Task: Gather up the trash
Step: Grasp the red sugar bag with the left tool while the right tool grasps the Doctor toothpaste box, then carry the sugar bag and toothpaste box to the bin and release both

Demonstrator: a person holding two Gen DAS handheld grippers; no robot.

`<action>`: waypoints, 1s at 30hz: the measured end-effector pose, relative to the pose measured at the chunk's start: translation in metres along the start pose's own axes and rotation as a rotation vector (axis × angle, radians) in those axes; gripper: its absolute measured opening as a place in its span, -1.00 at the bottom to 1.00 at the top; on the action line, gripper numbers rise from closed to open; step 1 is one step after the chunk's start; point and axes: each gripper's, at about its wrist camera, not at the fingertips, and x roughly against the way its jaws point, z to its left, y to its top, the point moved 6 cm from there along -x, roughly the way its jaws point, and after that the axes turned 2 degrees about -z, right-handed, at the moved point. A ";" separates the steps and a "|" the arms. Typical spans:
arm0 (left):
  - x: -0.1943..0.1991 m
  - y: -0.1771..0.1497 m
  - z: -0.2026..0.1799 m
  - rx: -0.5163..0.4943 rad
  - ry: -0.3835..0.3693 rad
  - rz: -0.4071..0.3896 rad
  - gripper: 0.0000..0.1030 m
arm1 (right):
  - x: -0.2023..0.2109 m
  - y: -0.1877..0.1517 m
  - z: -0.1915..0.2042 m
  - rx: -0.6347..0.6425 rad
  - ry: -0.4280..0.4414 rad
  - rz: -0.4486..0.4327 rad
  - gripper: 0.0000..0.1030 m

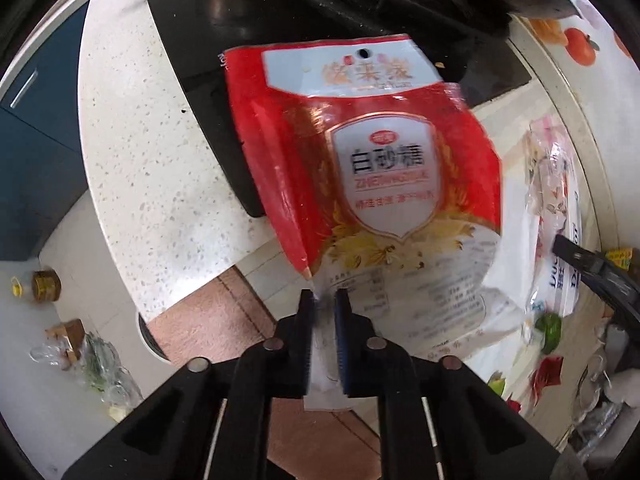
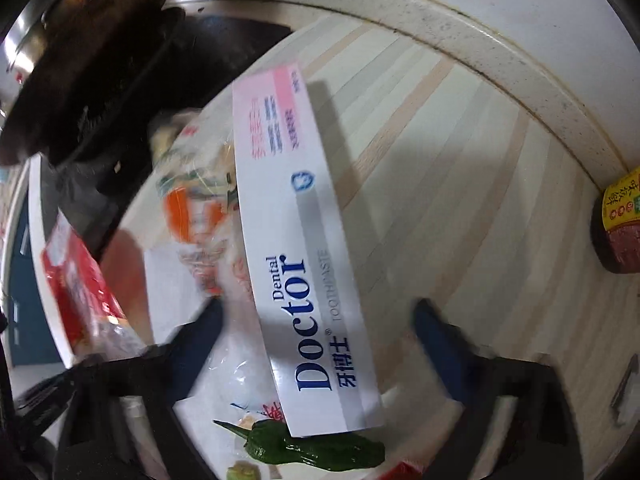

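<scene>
My left gripper [image 1: 325, 300] is shut on the bottom corner of a red and white sugar bag [image 1: 360, 168] and holds it up over the counter edge. The bag also shows at the left of the right wrist view [image 2: 76, 280]. My right gripper [image 2: 320, 316] is open, its jaws on either side of a white "Dental Doctor" toothpaste box [image 2: 296, 240] lying on the counter. A crumpled clear wrapper [image 2: 196, 200] lies left of the box. The right gripper's finger [image 1: 592, 264] shows at the right of the left wrist view.
A black stove [image 1: 240, 20] with a dark pan [image 2: 92, 64] stands behind. A green pepper [image 2: 316, 450] and red scraps [image 1: 546, 372] lie near the box. A jar [image 2: 620, 220] stands at the right by the wall. More trash [image 1: 84, 352] lies on the floor below.
</scene>
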 end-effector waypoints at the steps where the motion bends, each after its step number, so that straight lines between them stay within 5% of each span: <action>1: 0.005 -0.002 -0.001 -0.006 0.010 -0.011 -0.92 | -0.002 -0.002 0.000 0.000 -0.009 0.007 0.04; 17: 0.123 -0.016 0.017 -0.102 0.173 -0.281 -0.95 | 0.110 -0.029 -0.011 -0.080 0.055 -0.191 -0.07; 30: 0.184 -0.065 0.087 -0.030 0.214 -0.376 -0.95 | 0.158 -0.091 0.084 0.070 0.130 -0.210 -0.08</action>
